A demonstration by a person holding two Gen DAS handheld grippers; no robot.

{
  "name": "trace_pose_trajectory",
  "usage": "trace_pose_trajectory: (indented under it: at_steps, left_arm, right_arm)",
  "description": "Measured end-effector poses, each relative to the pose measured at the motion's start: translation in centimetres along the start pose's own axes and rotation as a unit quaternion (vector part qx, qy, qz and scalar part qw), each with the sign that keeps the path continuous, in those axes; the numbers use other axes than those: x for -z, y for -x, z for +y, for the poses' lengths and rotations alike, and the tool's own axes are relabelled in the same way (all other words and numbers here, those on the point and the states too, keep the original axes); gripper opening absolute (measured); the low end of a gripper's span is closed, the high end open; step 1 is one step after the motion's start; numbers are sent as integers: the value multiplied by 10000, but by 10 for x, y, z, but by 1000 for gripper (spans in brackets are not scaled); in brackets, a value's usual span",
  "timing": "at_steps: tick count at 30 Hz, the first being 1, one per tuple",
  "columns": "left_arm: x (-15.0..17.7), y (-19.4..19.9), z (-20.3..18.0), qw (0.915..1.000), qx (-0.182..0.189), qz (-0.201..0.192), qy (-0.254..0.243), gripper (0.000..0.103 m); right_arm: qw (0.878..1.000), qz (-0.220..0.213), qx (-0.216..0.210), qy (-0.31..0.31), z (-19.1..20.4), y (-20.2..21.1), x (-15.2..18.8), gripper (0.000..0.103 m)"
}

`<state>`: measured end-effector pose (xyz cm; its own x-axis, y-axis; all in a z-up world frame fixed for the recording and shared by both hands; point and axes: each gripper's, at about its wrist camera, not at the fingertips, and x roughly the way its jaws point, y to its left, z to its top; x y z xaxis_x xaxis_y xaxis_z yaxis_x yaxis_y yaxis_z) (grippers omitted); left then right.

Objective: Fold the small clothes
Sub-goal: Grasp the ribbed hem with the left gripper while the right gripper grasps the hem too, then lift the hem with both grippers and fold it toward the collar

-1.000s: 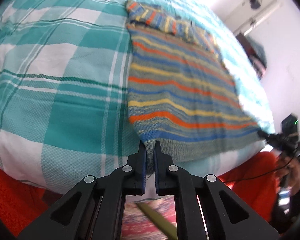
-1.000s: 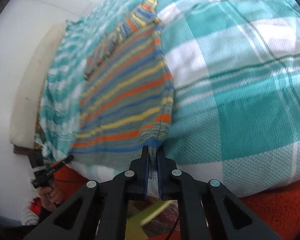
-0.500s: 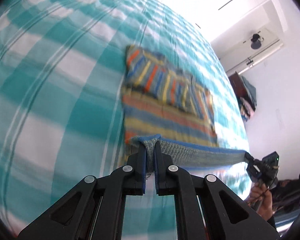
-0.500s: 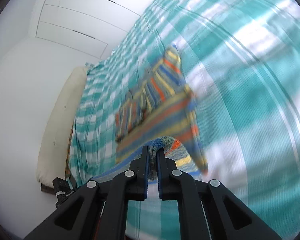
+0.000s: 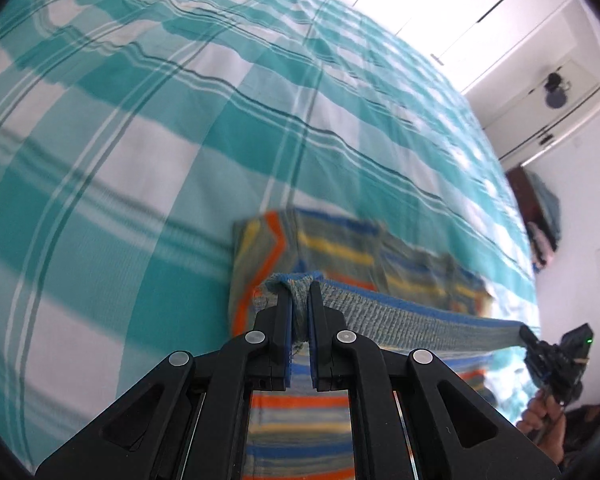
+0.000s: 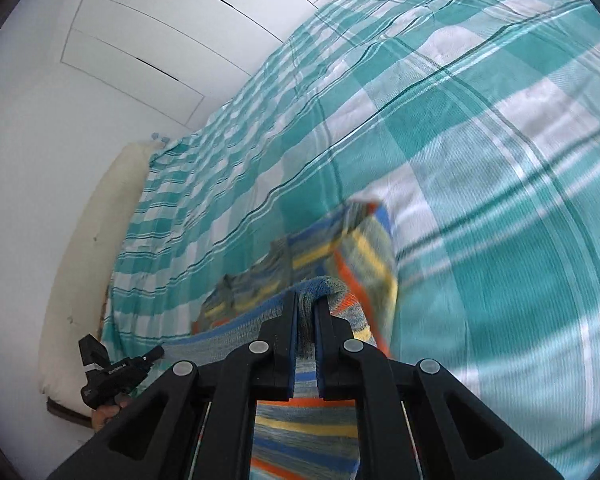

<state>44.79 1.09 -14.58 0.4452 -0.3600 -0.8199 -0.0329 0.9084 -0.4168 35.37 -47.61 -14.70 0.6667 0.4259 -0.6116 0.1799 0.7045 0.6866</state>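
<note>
Left wrist view: the left claw (image 5: 300, 300), lower centre of the frame, is clamped on a bunched corner of the hem of the striped knitted sweater (image 5: 340, 248); only a narrow slot, filled with knit, separates its blue-lined fingers (image 5: 286, 320). From this corner the ribbed hem (image 5: 420, 322) runs taut to the lower right, where the right claw (image 5: 526, 334) grips its other end, a hand (image 5: 540, 420) visible below it. The rest of the sweater lies on the bed (image 5: 140, 160), covered in a teal and white checked sheet, just above the claw tips; more striped knit hangs beneath the claw at the bottom edge.

Right wrist view: the right claw (image 6: 306, 304), lower centre, is likewise closed on a fold of the hem, fabric filling the slim gap. The hem extends to the lower left, to the left claw (image 6: 158, 350). The sweater (image 6: 364, 248) rests on the bed (image 6: 500, 160) at mid-frame. White panelled cupboard doors (image 6: 160, 32) fill the upper left.
</note>
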Motion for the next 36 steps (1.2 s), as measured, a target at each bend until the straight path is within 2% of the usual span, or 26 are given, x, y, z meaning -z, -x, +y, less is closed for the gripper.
trace_pose_trajectory:
  at_steps: [3,5,7,8,11,13,15,17,19,20,22,23,25,27,28,29,30,31,33,34,35,36]
  left_arm:
    - [-20,-27,2,9996,-216,32,195,9]
    - [-31,-39,12,9979,-386,55,526,23]
    - [-36,-33,24,9962,-390,-107,767,32]
    - [-36,-27,28,9960,-335,-184,812,38]
    - [-24,-2,38,9965,-215,-416,687,47]
    - [-8,13,35,9987,-91,-393,300,47]
    - [5,12,25,9997,145,-190,-110,47]
    - [20,1,7,9974,382,237,-558,53]
    - [35,-18,-12,9926,381,583,-998,56]
    - [38,-26,-17,9914,261,615,-1123,56]
    - [42,-42,-19,9904,-145,627,-1225,55]
    - [42,-47,-13,9913,-324,627,-1112,42]
    - [39,-42,3,9950,-267,664,-691,31]
    - [43,-16,12,9975,-60,509,-477,40]
    - [52,3,10,9972,72,322,-665,53]
    - [62,15,7,9958,127,210,-877,60]
    - [73,22,3,9940,174,167,-1071,60]
    - [90,25,-2,9903,245,270,-1338,60]
    - [114,17,-4,9847,85,525,-1658,47]
    - [128,8,-2,9807,-219,701,-1813,22]
    - [140,-2,6,9768,-583,921,-1844,6]
    - [144,0,15,9794,-644,902,-1687,6]
  right_arm:
    - [10000,-31,64,-65,-10,-26,-17,7]
    - [9998,-106,42,-186,-17,-40,-25,12]
    - [9987,-305,286,-295,-23,-45,-34,33]
    - [9983,-377,314,-316,-24,-45,-36,50]
    - [9985,-443,315,-59,-16,-33,-38,51]
    - [9994,-179,181,225,-6,-31,-34,51]
    - [9983,318,-122,476,8,-38,-27,51]
    - [9931,869,-304,732,22,-54,-17,51]
    - [9832,1519,-308,962,35,-85,-6,51]
    - [9791,1705,-169,1093,40,-100,-3,51]
    - [9764,1621,396,1373,44,-126,-4,50]
    - [9764,1385,722,1495,44,-132,-8,46]
    - [9840,938,884,1228,41,-122,-17,43]
    - [9903,666,554,1088,41,-96,-18,44]
    - [9900,692,350,1179,43,-83,-16,44]
    - [9870,857,99,1354,46,-68,-7,44]
    - [9830,1033,-45,1516,48,-59,2,44]
    - [9788,1168,-99,1681,48,-51,13,44]
    - [9652,1512,-3,2134,37,-37,47,43]
    - [9603,1663,167,2235,28,-36,61,43]
    - [9545,1892,574,2232,7,-38,78,43]
    - [9521,1987,829,2171,-7,-37,86,25]
